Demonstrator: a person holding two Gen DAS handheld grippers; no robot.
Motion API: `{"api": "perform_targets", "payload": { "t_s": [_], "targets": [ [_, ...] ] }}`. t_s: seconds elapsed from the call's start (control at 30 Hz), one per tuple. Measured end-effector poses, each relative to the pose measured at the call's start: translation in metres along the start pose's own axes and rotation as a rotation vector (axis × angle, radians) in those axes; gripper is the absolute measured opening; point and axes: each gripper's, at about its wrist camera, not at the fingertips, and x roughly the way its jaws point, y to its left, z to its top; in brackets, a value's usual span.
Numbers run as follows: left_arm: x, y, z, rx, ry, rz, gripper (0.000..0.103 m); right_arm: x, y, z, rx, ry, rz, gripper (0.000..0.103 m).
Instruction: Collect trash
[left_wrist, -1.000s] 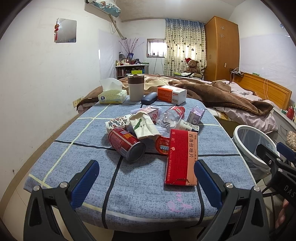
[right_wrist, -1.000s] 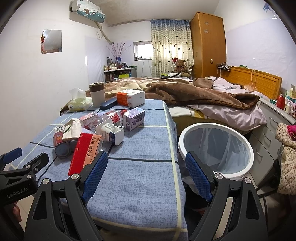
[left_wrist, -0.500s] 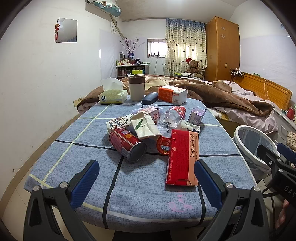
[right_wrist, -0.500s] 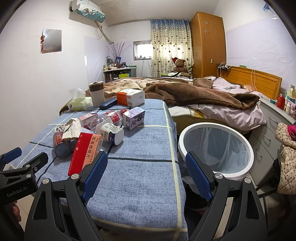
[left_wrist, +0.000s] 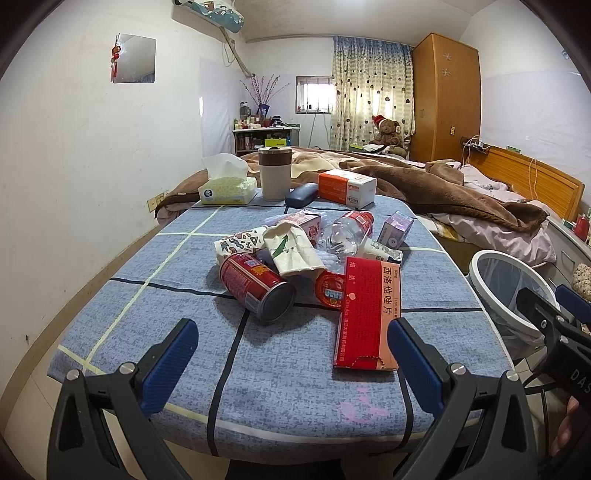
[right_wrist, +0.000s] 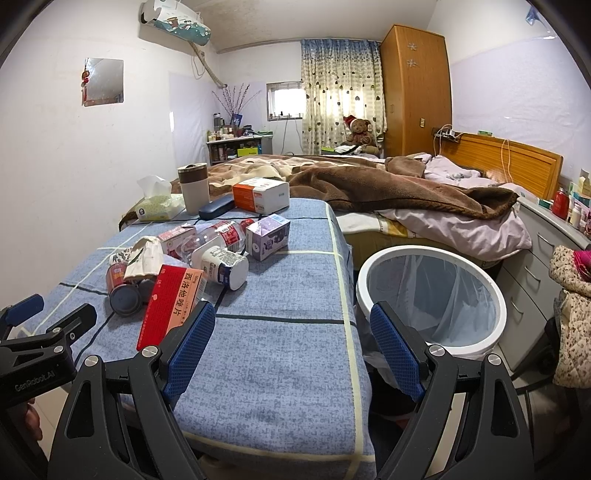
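I have both claws hanging at the near edge of the blue checked surface (left_wrist: 155, 295), each one spread wide and gripping nothing: the left gripper (left_wrist: 291, 354) faces the heap of trash, and the right gripper (right_wrist: 291, 343) sits over the near right corner, with the white bin (right_wrist: 432, 299) just beside that right edge on the floor. The trash lies bunched around the middle of the surface: a red can (left_wrist: 256, 286) on its side, its end toward me; a long red box (left_wrist: 369, 314) nearest the near edge; a crumpled paper cup (left_wrist: 291, 251); a clear plastic bottle (left_wrist: 345, 232) with a red label; a white tub (right_wrist: 225, 266) tipped over; and a small purple carton (right_wrist: 267, 237) toward the right edge. Along the far edge I see a tissue box (left_wrist: 227, 188), a beige tumbler (left_wrist: 274, 173) standing upright, a dark glasses case (left_wrist: 301, 194) and an orange-and-white box (left_wrist: 347, 188).
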Motion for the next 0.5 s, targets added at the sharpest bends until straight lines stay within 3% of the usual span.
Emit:
{"api": "perform_targets", "payload": {
  "t_s": [0.5],
  "targets": [
    [0.010, 0.012, 0.002, -0.014, 0.012, 0.007, 0.103, 0.002, 0.003, 0.000, -0.006, 0.006, -0.001, 0.088]
  ]
}}
